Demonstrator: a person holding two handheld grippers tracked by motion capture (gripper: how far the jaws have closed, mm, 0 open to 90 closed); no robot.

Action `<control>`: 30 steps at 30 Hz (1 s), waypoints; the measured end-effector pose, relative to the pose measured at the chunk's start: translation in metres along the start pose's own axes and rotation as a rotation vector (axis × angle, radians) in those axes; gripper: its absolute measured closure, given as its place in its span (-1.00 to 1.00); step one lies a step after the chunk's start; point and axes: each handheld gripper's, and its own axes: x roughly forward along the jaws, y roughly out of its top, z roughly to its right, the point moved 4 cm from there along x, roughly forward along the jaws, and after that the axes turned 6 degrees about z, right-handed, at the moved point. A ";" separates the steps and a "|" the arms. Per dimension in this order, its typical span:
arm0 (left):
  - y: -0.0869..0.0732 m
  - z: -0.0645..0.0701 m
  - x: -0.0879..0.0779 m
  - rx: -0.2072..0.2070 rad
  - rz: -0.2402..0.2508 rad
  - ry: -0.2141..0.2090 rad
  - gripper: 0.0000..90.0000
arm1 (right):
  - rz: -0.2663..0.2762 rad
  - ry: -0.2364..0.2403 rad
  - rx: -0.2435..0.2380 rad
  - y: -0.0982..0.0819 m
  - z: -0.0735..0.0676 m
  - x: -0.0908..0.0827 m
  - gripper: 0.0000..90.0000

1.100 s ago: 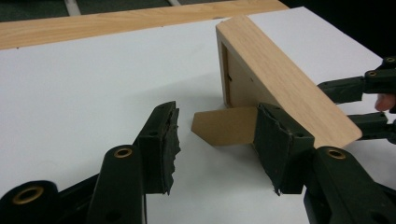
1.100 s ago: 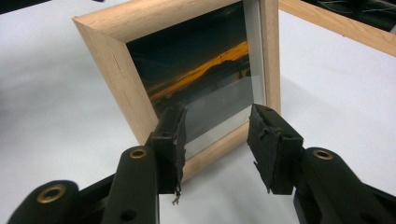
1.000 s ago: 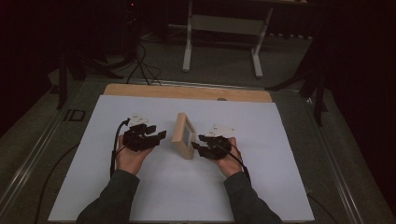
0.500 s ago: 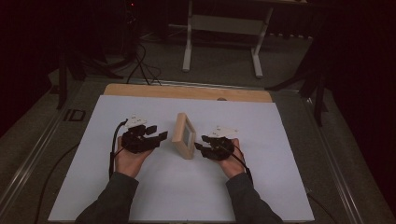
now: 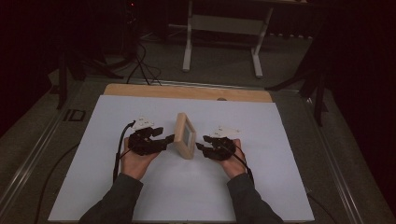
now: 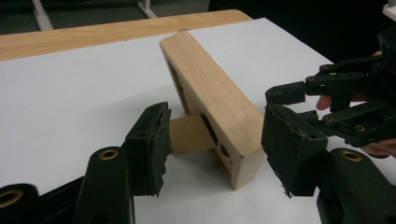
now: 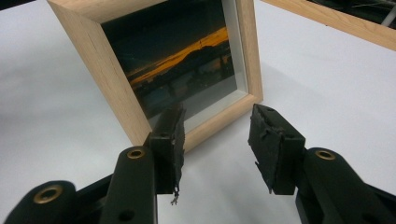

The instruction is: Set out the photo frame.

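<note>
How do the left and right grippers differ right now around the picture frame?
The left gripper faces the picture frame's back, beside its stand flap; the right gripper faces the glass front. The left gripper's jaws have just been opening and straddle the frame's end; the right gripper's stand short of it. Both are open, gripping nothing.

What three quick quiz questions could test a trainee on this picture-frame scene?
1. True or false: the wooden photo frame stands upright on the white sheet.
2. What sticks out of the frame's back, between the left gripper jaws?
3. The right gripper is: A clamped on the frame, B open before its glass front.

Key: 1 true. 2 the fold-out stand; the jaws have just been opening and do not press it. 3 B.
</note>
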 end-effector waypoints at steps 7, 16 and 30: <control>0.000 0.009 0.009 0.014 -0.011 0.002 -0.17 | 0.000 -0.001 0.001 -0.002 0.001 0.000 0.21; 0.000 0.018 0.022 0.029 -0.028 0.010 -0.21 | 0.003 -0.002 0.008 -0.002 0.002 -0.001 0.21; -0.006 0.019 0.042 0.012 -0.076 0.035 -0.22 | 0.009 -0.002 0.011 -0.001 0.003 -0.003 0.21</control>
